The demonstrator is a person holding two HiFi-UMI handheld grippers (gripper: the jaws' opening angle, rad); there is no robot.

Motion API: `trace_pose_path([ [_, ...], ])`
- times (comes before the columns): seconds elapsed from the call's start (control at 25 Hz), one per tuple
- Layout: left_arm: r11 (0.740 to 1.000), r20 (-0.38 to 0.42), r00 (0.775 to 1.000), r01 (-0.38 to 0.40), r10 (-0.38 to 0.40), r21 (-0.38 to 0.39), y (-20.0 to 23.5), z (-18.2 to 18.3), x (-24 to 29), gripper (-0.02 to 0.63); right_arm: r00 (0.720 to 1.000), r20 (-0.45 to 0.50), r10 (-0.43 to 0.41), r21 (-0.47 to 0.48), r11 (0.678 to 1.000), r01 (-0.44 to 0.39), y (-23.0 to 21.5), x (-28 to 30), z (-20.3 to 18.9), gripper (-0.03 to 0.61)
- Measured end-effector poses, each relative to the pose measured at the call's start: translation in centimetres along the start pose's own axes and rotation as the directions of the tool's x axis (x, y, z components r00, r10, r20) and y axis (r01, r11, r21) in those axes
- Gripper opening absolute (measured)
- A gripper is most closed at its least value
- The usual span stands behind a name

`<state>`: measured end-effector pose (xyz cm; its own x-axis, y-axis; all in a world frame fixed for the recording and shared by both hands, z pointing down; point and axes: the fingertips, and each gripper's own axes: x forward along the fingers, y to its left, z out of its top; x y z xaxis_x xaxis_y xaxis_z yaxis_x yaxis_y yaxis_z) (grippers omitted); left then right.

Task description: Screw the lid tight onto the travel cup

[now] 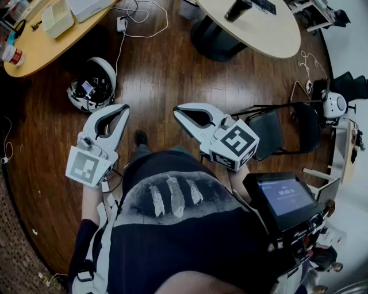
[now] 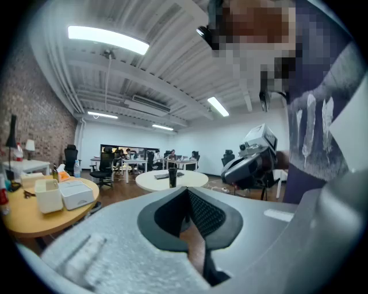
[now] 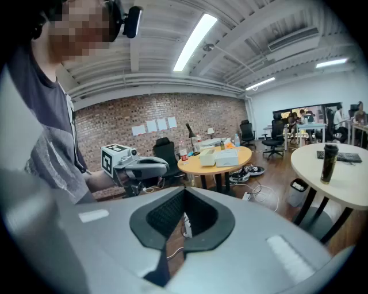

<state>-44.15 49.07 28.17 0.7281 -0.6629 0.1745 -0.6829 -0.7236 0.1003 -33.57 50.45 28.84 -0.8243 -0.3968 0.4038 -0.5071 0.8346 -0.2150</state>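
On the round table (image 1: 270, 34) the travel cup (image 1: 237, 9) stands far from the left gripper (image 1: 123, 108) and right gripper (image 1: 177, 111), jaws pressed together.

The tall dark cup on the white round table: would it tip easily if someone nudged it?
Probably: the cup stands tall and narrow on the white table, so a high push would likely topple it. Its round body suggests it would then roll. It looks rigid, not squashy.

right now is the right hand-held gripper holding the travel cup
No, the right hand-held gripper is shut with nothing between its jaws, while the travel cup stands on the white round table.
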Motion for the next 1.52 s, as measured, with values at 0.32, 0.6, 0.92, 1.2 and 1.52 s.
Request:
trace_pose_path([
  [0.32,0.994,-0.048,0.995,0.087,-0.084,0.066,5.8,0.1,5.2,0.002,0.978,-0.018,-0.208,0.112,0.972,0.209,-5.3,0.0,-0.2,0.006],
  [0.6,0.993,-0.096,0.99,0.11,-0.106,0.044,6.0,1.2,13.3,0.003,0.957,0.102,-0.271,0.256,0.937,0.238,-11.6,-3.2,0.4,0.006],
  [0.92,0.982,-0.167,0.982,0.116,-0.09,0.15,4.2,4.1,26.3,0.003,0.936,0.249,-0.247,0.247,0.951,0.185,-24.6,-8.2,2.2,0.006],
  [1.2,0.955,-0.229,0.973,0.088,-0.021,0.284,3.1,6.2,37.2,0.003,0.916,0.319,-0.241,0.494,0.867,0.056,-36.0,-15.6,1.1,0.006],
  [1.52,0.955,-0.239,0.971,0.084,-0.014,0.286,6.4,7.0,43.6,0.003,0.919,0.295,-0.262,0.451,0.886,0.108,-42.5,-16.5,2.7,0.006],
])
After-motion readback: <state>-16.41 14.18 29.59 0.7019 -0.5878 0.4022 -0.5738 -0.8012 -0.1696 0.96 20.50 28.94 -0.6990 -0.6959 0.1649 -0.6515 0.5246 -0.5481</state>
